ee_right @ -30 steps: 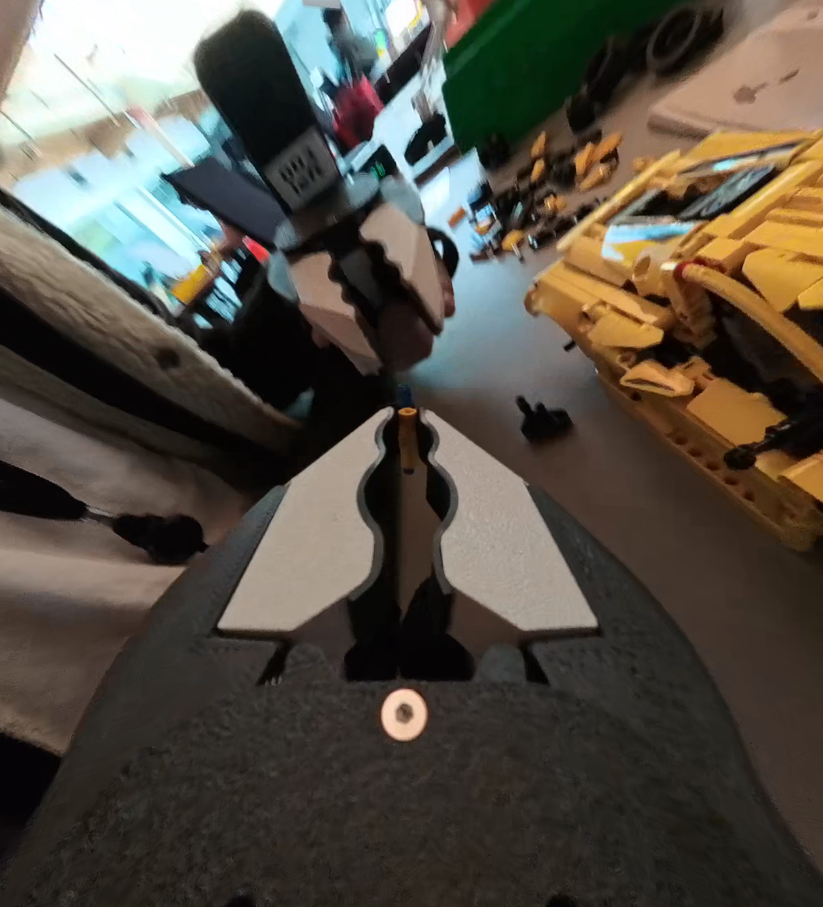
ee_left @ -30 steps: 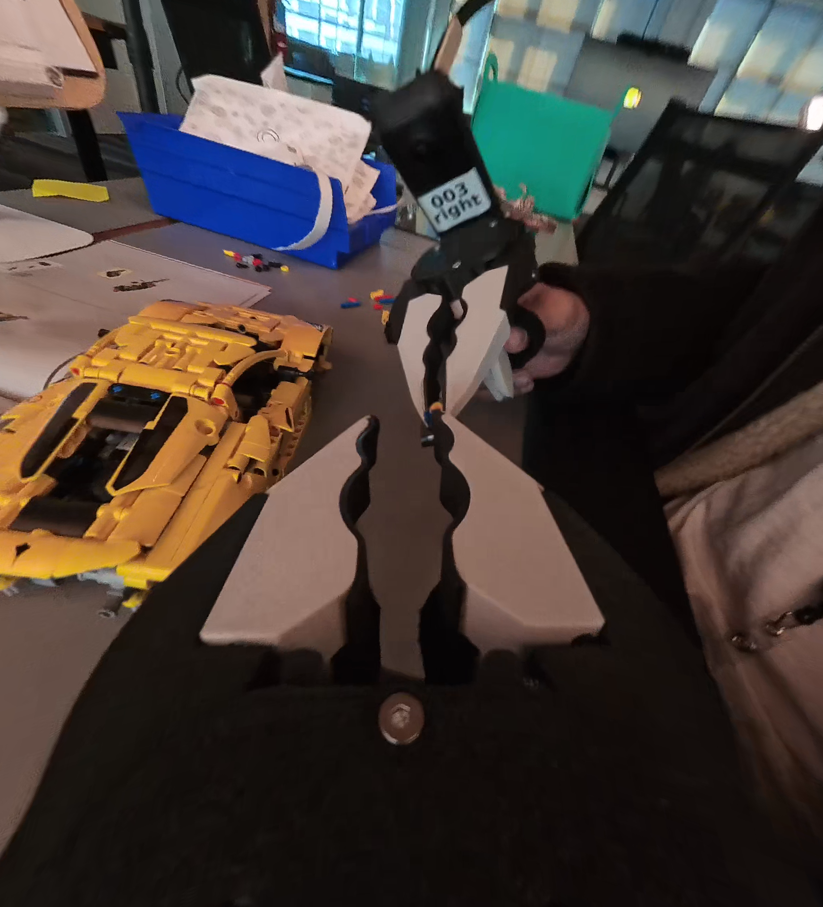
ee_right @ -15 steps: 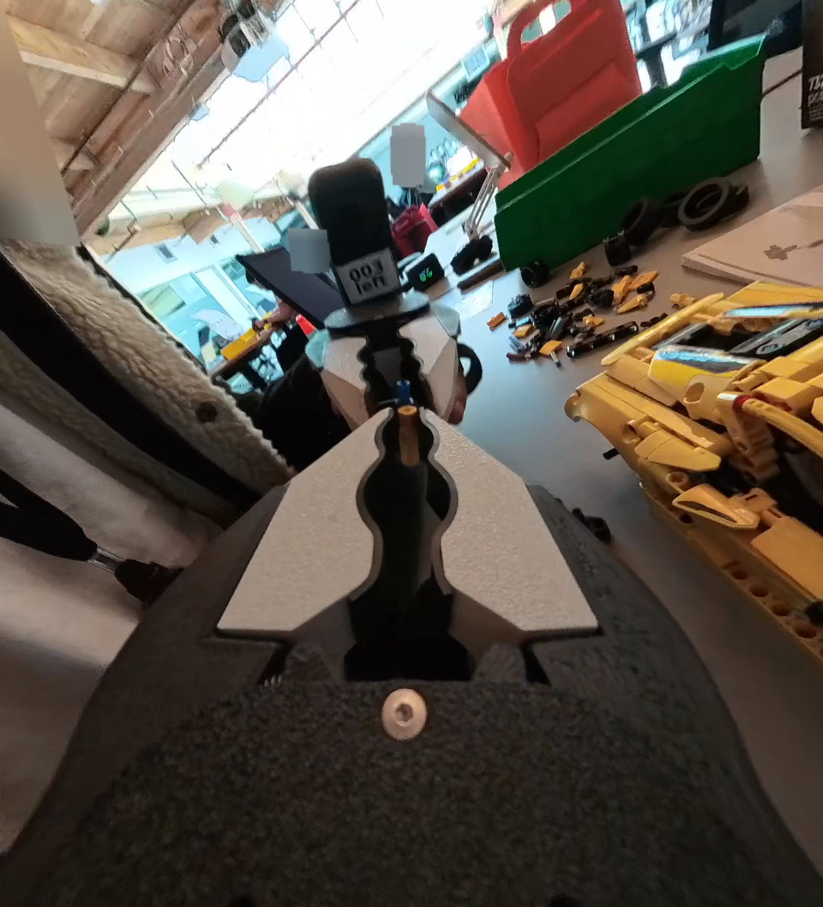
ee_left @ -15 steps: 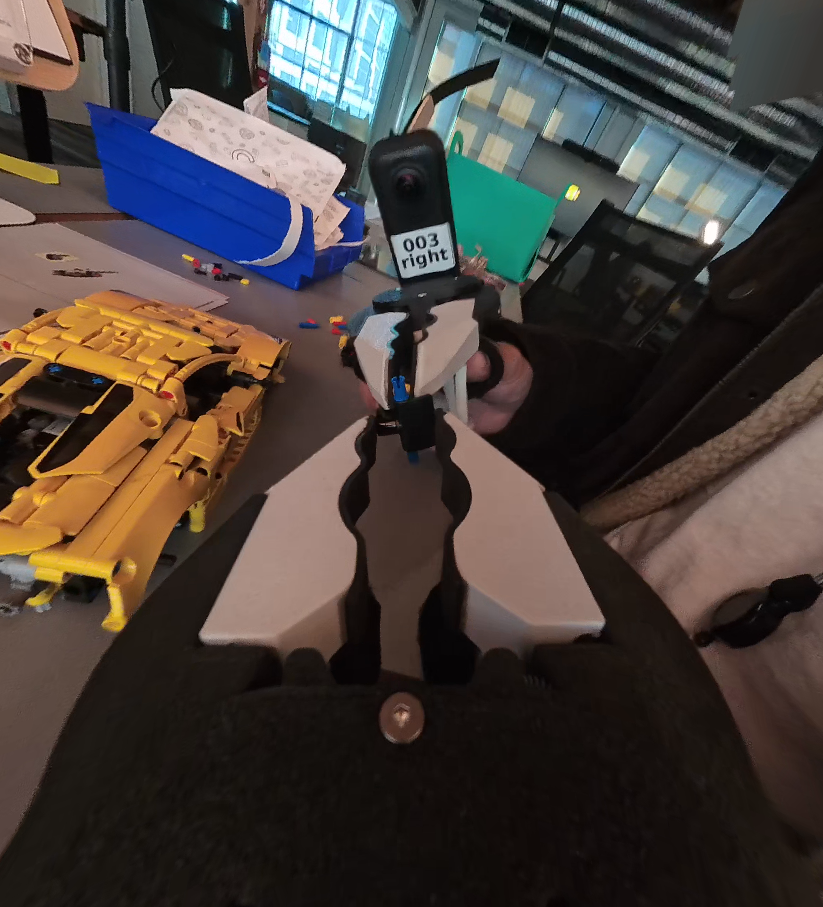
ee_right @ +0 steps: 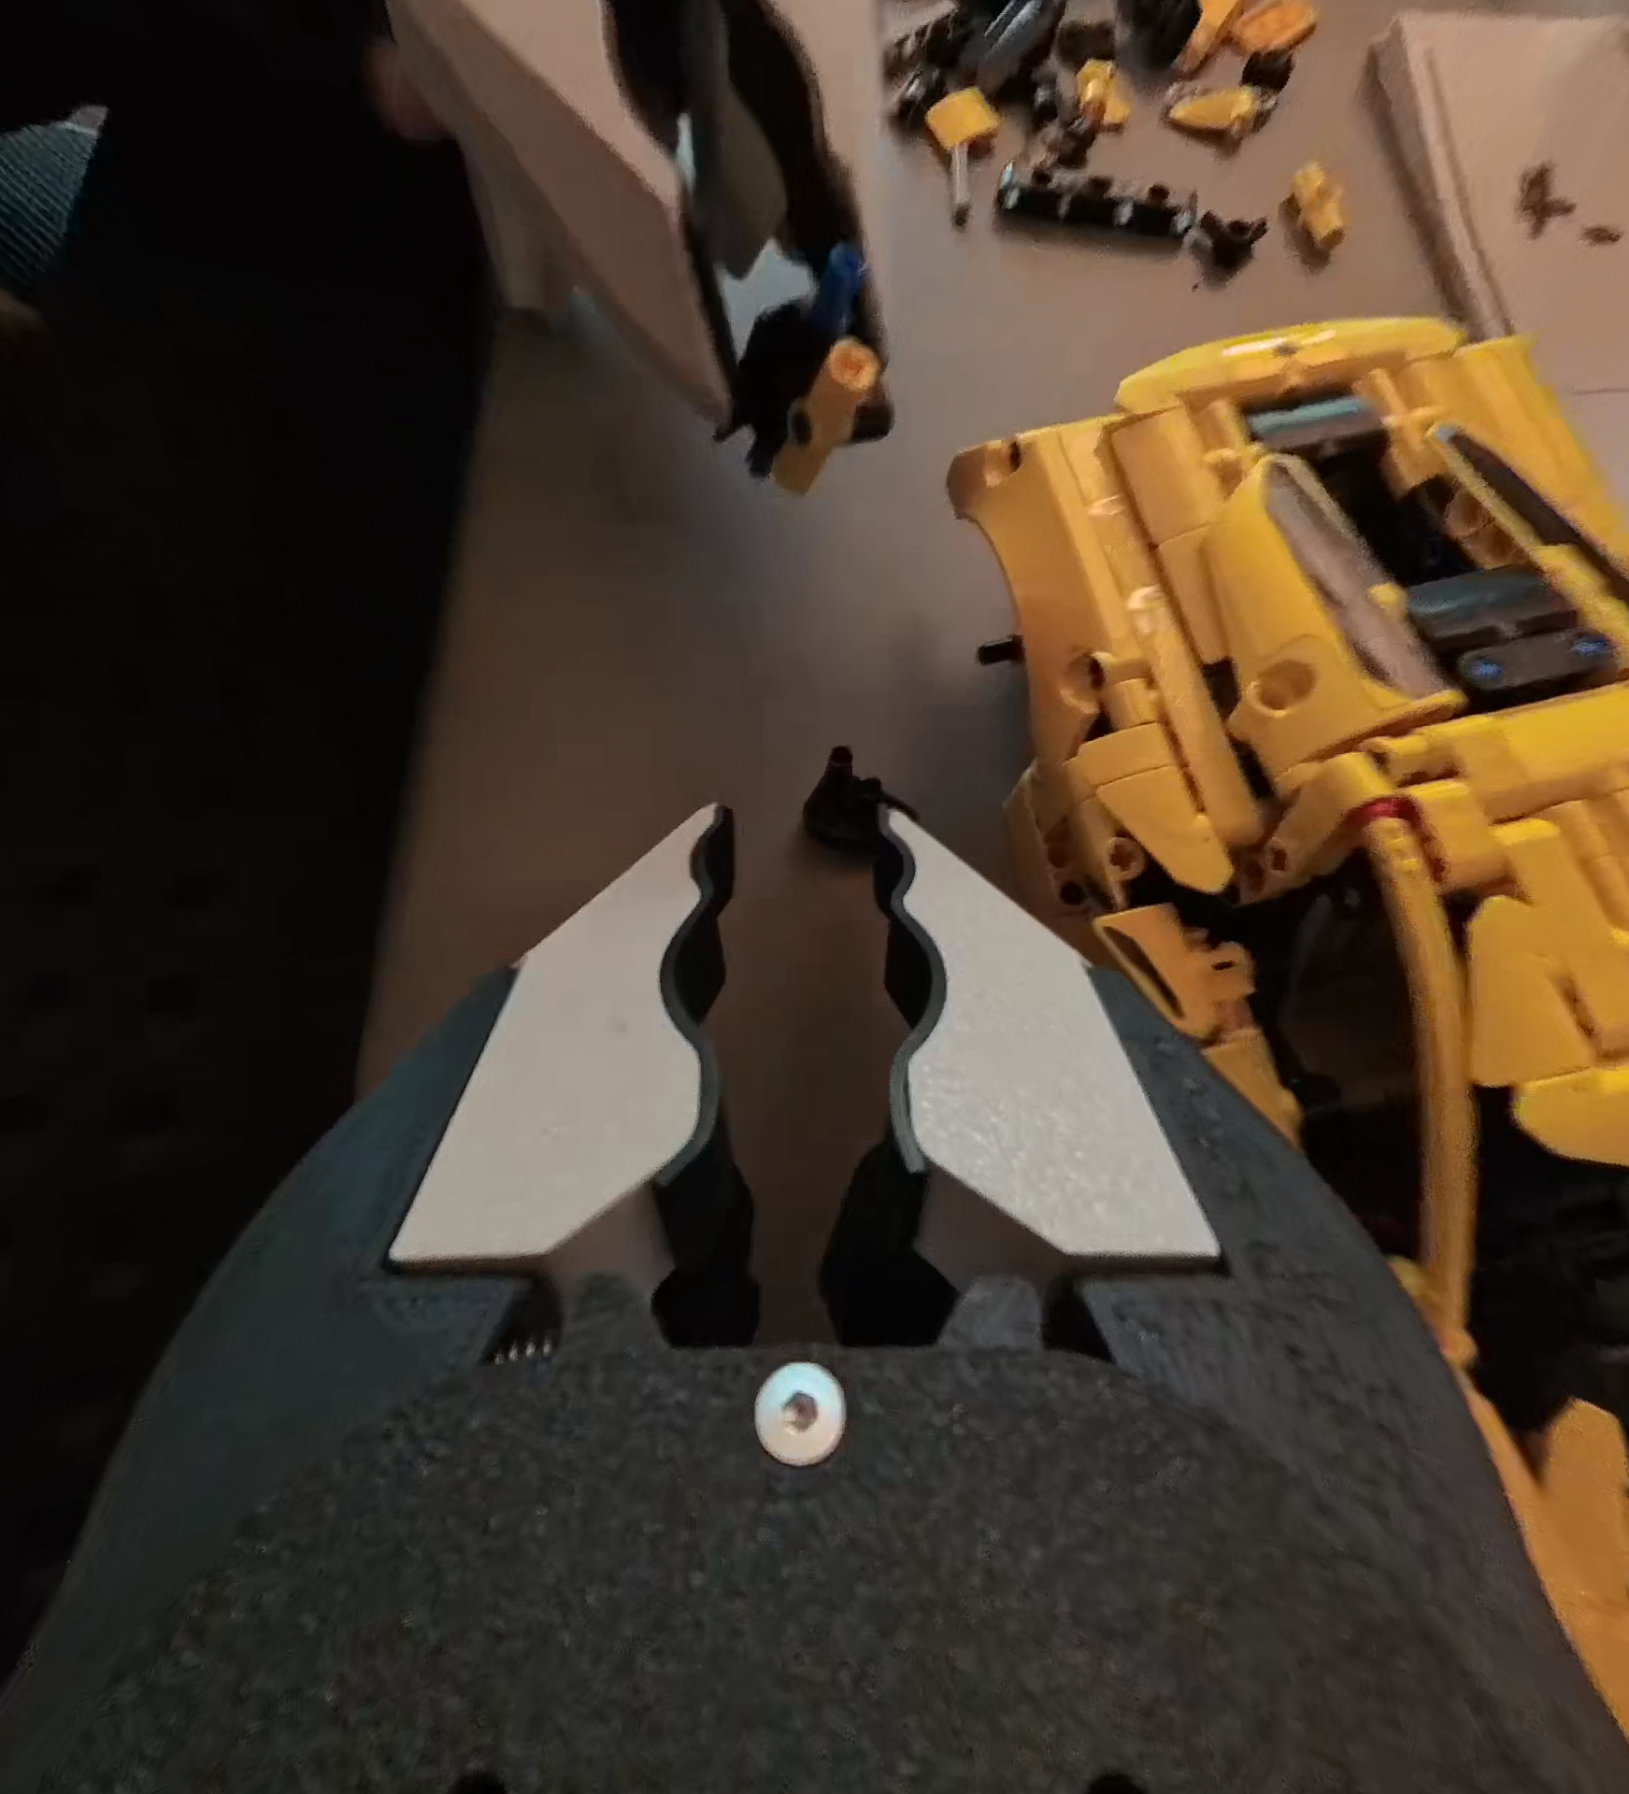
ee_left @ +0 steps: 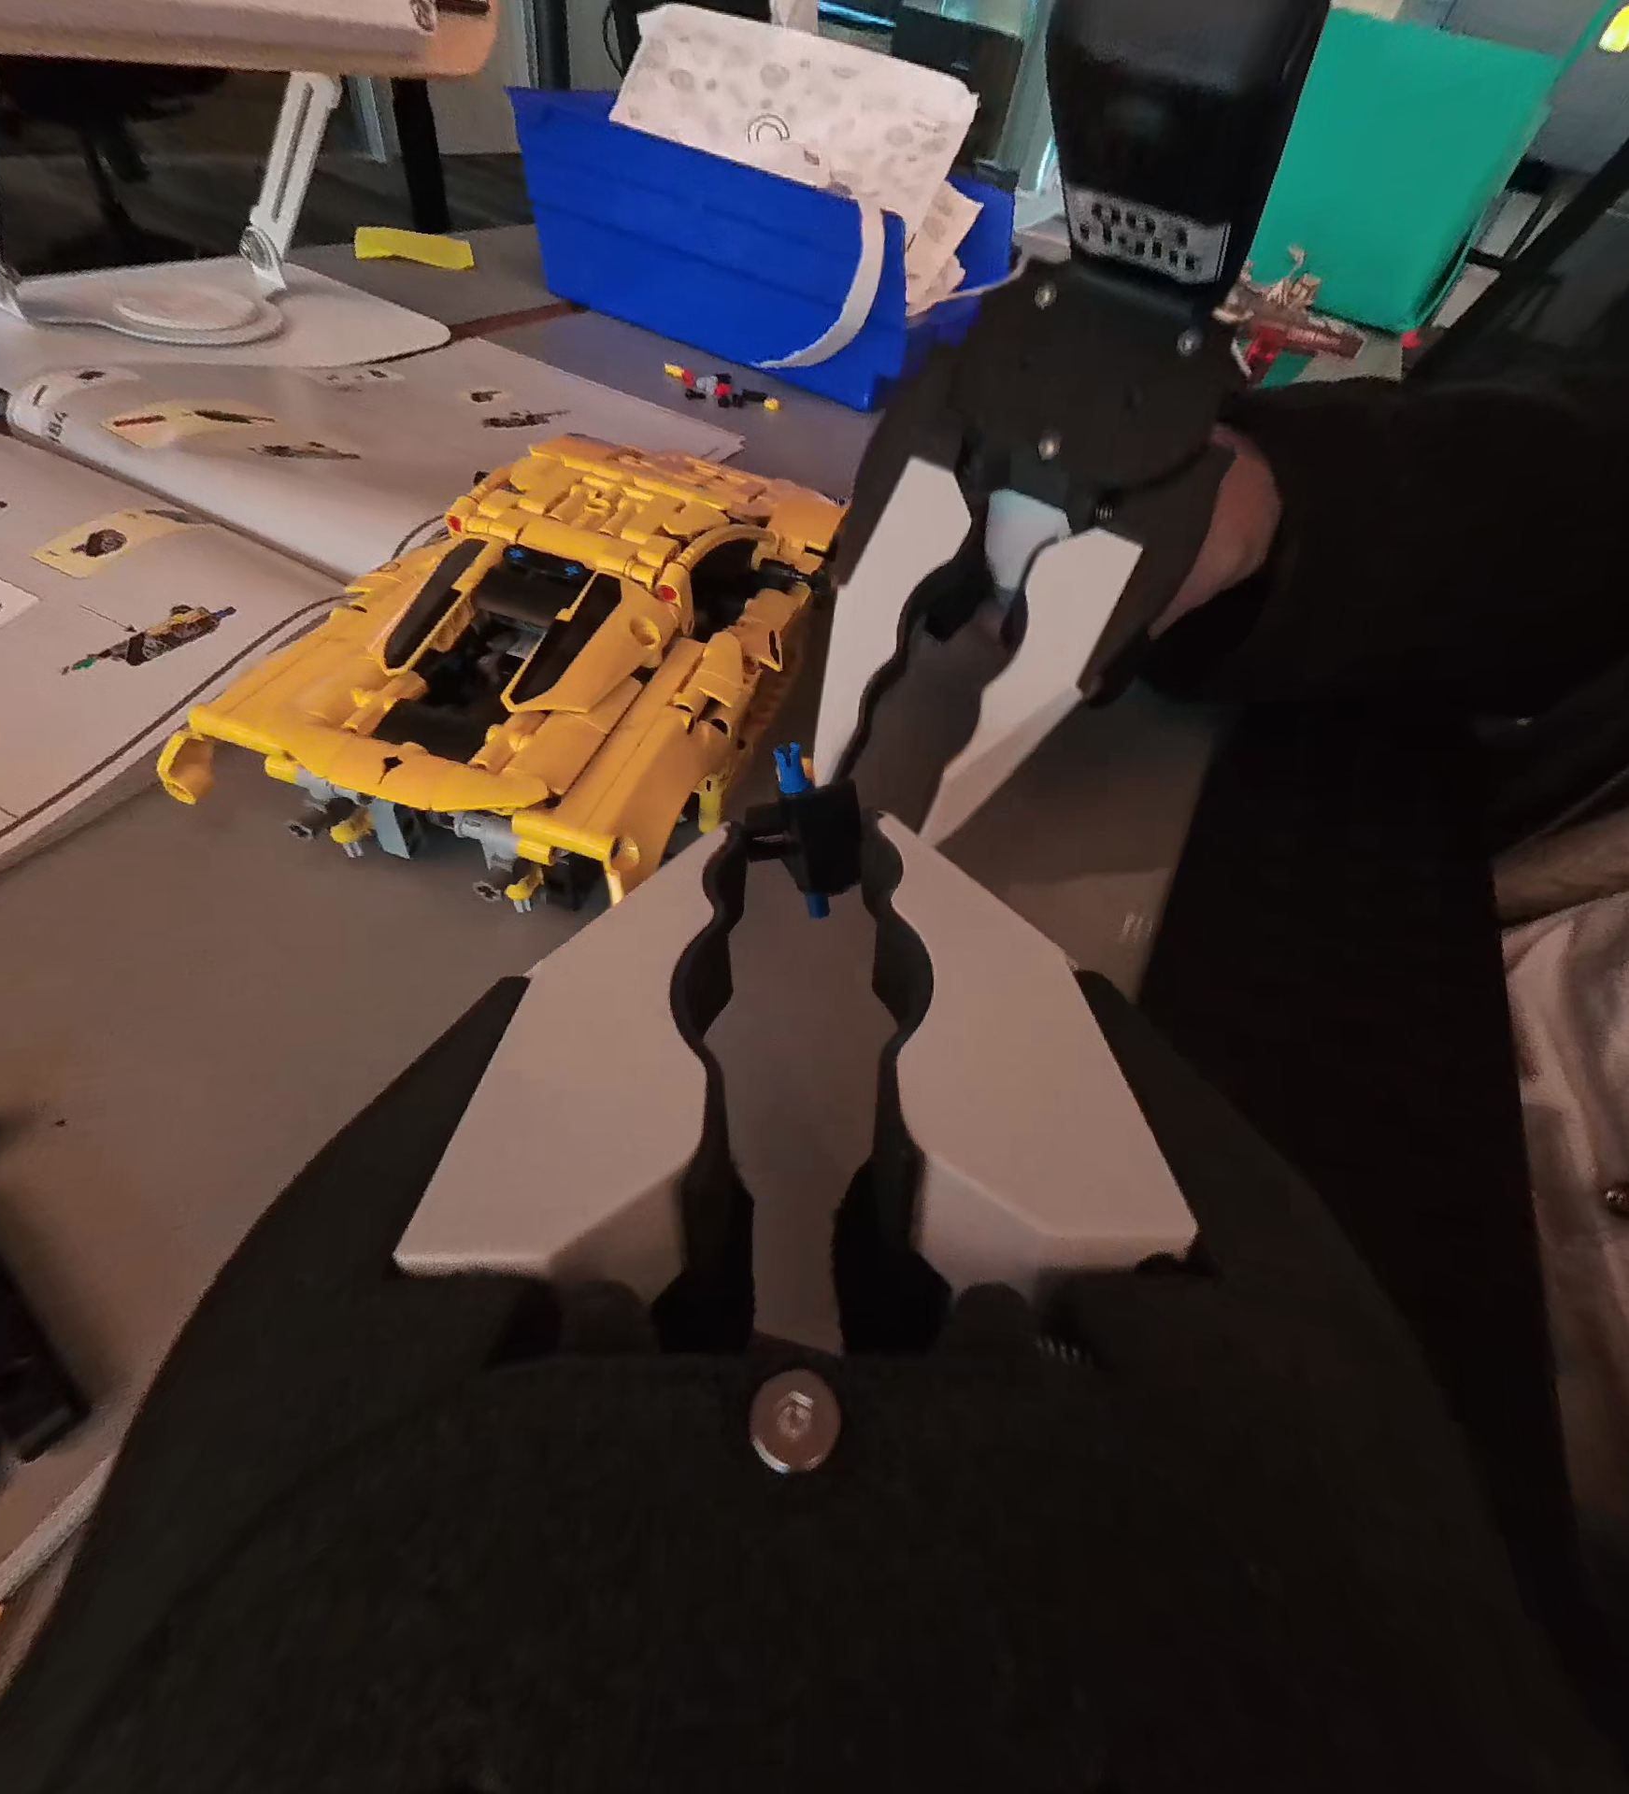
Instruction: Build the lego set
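Yellow plastic brick-built sports car [ee_left: 538, 670] sits on the grey tabletop [ee_left: 208, 1019], partly assembled, with open instruction booklets [ee_left: 111, 544] behind it and a blue plastic bin [ee_left: 694, 243] stuffed with white paper farther back. The left gripper [ee_left: 805, 840] is clamped at its tips on a small black connector piece with a blue pin [ee_left: 815, 835], held above the table just beside the car's front corner. In the right wrist view that same piece [ee_right: 815, 388] shows a yellow part attached to it. The right gripper [ee_right: 805, 825] has its jaws apart and holds nothing; a small black loose piece [ee_right: 839, 796] lies on the table beyond its tips, near the car's [ee_right: 1373, 777] side. More yellow and black loose parts [ee_right: 1131, 126] are scattered farther off.
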A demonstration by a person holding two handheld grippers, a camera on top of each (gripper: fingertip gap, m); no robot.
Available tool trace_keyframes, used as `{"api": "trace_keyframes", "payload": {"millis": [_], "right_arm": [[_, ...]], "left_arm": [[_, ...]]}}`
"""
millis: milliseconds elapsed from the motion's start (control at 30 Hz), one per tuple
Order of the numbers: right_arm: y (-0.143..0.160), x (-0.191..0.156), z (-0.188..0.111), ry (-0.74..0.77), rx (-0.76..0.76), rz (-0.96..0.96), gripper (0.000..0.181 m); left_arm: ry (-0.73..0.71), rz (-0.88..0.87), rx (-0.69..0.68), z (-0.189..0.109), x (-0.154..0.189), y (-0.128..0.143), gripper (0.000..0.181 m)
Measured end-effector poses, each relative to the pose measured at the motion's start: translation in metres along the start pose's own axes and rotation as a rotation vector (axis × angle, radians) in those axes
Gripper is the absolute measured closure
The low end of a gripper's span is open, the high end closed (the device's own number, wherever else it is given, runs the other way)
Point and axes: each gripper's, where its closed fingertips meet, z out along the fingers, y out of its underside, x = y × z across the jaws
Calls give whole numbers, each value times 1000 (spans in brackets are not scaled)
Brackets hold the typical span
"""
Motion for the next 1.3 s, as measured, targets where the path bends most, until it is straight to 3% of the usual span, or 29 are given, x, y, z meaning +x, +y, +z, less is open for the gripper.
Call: {"api": "trace_keyframes", "payload": {"millis": [133, 567, 700, 800, 1000, 1300], "right_arm": [[2, -2, 11, -14, -4, -4, 149], [3, 21, 3, 138, -38, -20, 148], [6, 16, 6, 114, -48, -10, 148], [5, -5, 7, -2, -53, 24, 158], [-8, 4, -1, 41, 47, 45, 152], [4, 3, 12, 25, -20, 56, 152]], "left_arm": [[13, -10, 11, 1, -1, -1, 158], [-20, 69, 10, 1, 0, 0, 158], [-22, 77, 6, 2, 0, 1, 158], [-24, 76, 6, 2, 0, 1, 158], [-26, 79, -4, 2, 0, 3, 158], [-35, 77, -7, 2, -2, 3, 158]]}}
